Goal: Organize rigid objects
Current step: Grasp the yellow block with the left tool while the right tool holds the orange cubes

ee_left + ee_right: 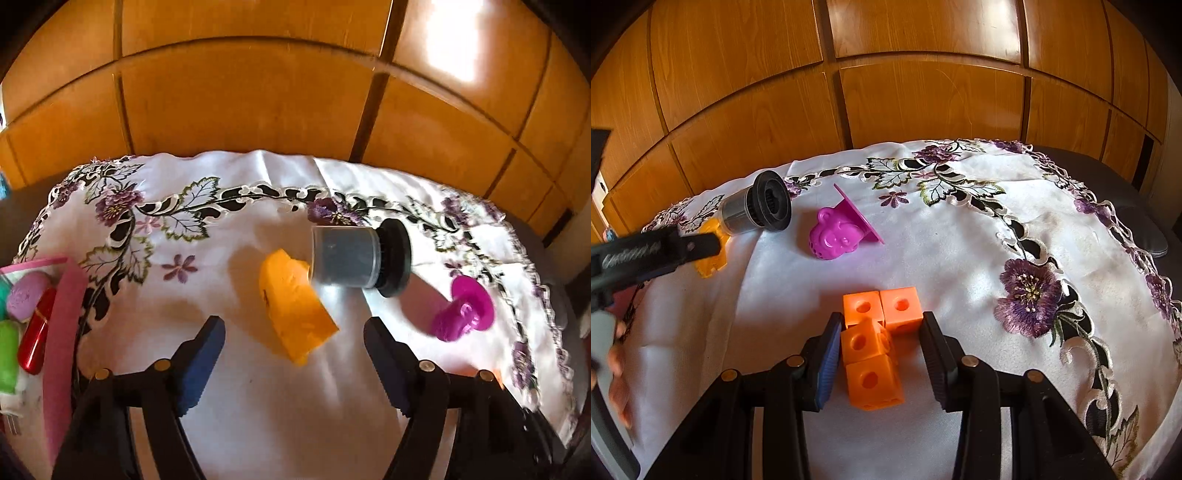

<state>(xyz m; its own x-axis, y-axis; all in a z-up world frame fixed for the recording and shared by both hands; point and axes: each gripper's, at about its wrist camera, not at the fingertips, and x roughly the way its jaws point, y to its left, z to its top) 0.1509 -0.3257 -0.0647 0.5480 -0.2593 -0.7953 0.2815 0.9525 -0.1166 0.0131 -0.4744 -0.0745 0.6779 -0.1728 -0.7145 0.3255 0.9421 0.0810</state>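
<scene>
In the left wrist view my left gripper [294, 334] is open, with a yellow-orange plastic block [295, 317] lying on the cloth between and just ahead of its fingers. A grey cylinder with a black cap [360, 256] lies on its side behind the block. A magenta monkey-face mould [461, 314] lies to the right. In the right wrist view my right gripper [882, 328] is open around a cluster of orange linking cubes [873, 345] that rest on the cloth. The cylinder [757, 208], the mould [838, 236] and the yellow block [711, 254] lie far left.
A pink tray [61, 332] at the left holds a red item [35, 341], a green item [8, 354] and a purple item [24, 301]. The white embroidered cloth [960, 229] covers the round table. Wooden cabinet doors [923, 99] stand behind. The left gripper's arm [646, 254] crosses the right view's left side.
</scene>
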